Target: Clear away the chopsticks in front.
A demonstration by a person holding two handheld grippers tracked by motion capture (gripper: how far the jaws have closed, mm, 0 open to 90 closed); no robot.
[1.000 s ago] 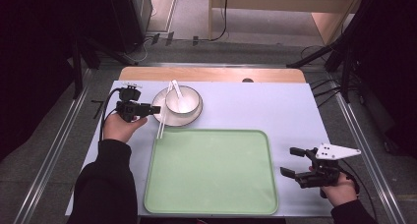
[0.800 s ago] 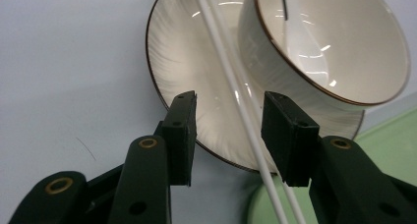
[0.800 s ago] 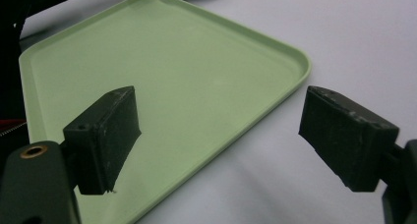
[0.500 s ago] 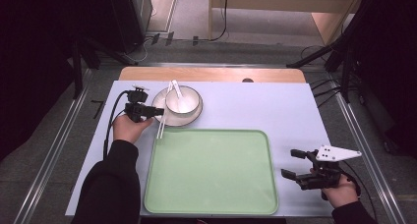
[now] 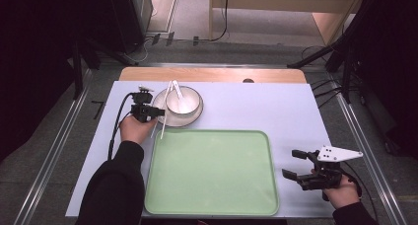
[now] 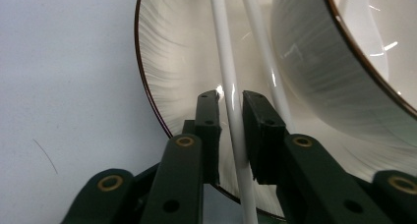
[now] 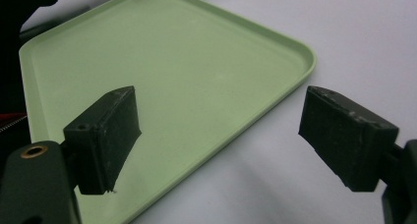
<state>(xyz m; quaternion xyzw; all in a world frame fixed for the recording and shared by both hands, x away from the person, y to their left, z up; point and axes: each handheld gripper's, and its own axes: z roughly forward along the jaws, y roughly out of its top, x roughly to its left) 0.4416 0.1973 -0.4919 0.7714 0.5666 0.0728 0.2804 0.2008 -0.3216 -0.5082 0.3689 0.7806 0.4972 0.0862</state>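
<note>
The left claw [image 6: 230, 111] has just closed around one white chopstick [image 6: 231, 86], whose lower end is cut off; the right claw [image 7: 221, 135] is wide open.

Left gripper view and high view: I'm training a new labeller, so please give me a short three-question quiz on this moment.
1. Multiple choice: what runs between the jaws of the left tool? A, a fork; B, a white chopstick; C, a cup handle.
2. True or false: the bowl stands on the green tray.
3. Short answer: how do the jaws of the right tool stand?

Key
1. B. The jaws have just been closing, and the pads now meet the chopstick.
2. False. The bowl sits on a plate beyond the tray.
3. Wide open, with nothing between them.
</note>
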